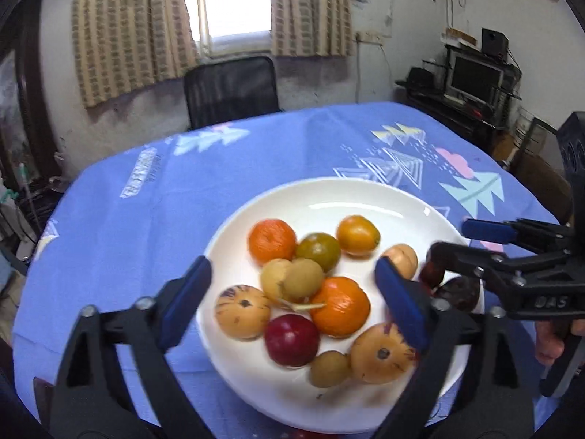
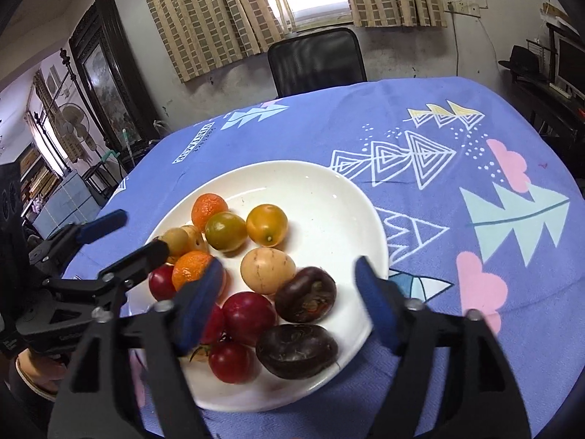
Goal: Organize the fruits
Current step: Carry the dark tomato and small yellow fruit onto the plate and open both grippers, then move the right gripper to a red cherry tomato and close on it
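From the left wrist camera, the left hand-held gripper [image 1: 292, 301] is spread wide and empty above the near side of a white plate [image 1: 329, 197] on the desk [image 1: 146, 219], which wears a blue cloth with tree prints. Its left finger sits over the plate's left rim and its right finger over the fruit on the right. On the plate lie two oranges [image 1: 340, 305], a green-orange fruit [image 1: 318, 250], a yellow-orange one [image 1: 357, 235], two small brown ones [image 1: 303, 278], striped tan melons [image 1: 243, 311] and a red plum [image 1: 291, 339]. The right hand-held gripper [image 1: 464, 239] comes in from the right, jaws apart, over the plate's right edge.

From the right wrist camera, the right hand-held gripper [image 2: 289, 298] is also wide and empty, straddling the near part of the plate [image 2: 310, 183]. Between its fingers sit a red plum [image 2: 249, 317], a tan melon [image 2: 267, 270] and two dark purple fruits [image 2: 297, 351], one behind the other. Another red fruit [image 2: 230, 362] lies nearest the camera. The left hand-held gripper [image 2: 142, 232] reaches in from the left, open, its lower finger over the fruit by an orange [image 2: 190, 269].

A black chair [image 2: 317, 62] stands behind the desk under a curtained window.
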Action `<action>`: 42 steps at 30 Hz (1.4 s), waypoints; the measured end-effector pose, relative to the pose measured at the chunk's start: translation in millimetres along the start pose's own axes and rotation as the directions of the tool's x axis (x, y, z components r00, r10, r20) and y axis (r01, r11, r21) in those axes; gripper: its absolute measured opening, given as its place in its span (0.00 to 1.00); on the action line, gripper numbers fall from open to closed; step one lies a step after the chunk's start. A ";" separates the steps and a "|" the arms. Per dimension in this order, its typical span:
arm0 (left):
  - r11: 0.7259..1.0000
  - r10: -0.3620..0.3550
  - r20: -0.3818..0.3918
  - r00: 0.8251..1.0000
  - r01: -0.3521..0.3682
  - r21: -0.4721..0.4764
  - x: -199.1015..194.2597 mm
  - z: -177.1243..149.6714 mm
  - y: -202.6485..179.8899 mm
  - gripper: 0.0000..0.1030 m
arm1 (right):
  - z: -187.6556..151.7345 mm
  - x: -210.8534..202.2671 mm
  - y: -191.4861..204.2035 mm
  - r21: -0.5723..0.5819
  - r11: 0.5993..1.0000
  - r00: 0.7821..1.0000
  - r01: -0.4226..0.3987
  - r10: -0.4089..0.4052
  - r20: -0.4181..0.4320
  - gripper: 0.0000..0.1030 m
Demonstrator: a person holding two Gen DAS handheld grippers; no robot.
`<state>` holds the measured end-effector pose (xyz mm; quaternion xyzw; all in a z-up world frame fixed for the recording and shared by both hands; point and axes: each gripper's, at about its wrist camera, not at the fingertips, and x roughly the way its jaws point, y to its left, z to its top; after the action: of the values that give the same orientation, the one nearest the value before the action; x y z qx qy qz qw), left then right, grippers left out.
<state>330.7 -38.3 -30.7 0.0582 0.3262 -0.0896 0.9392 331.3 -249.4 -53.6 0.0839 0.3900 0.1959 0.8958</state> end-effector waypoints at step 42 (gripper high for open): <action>0.997 -0.078 -0.025 0.997 0.077 -0.026 -128.7 -112.9 39.9 0.98 | -113.7 -13.2 107.5 -0.306 0.951 0.985 -0.038 -0.016 -0.173 0.72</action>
<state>171.8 36.3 -36.6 0.0349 0.3413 -0.1211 0.9315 209.2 -157.4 -89.7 -0.0721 0.4308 0.2659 0.8594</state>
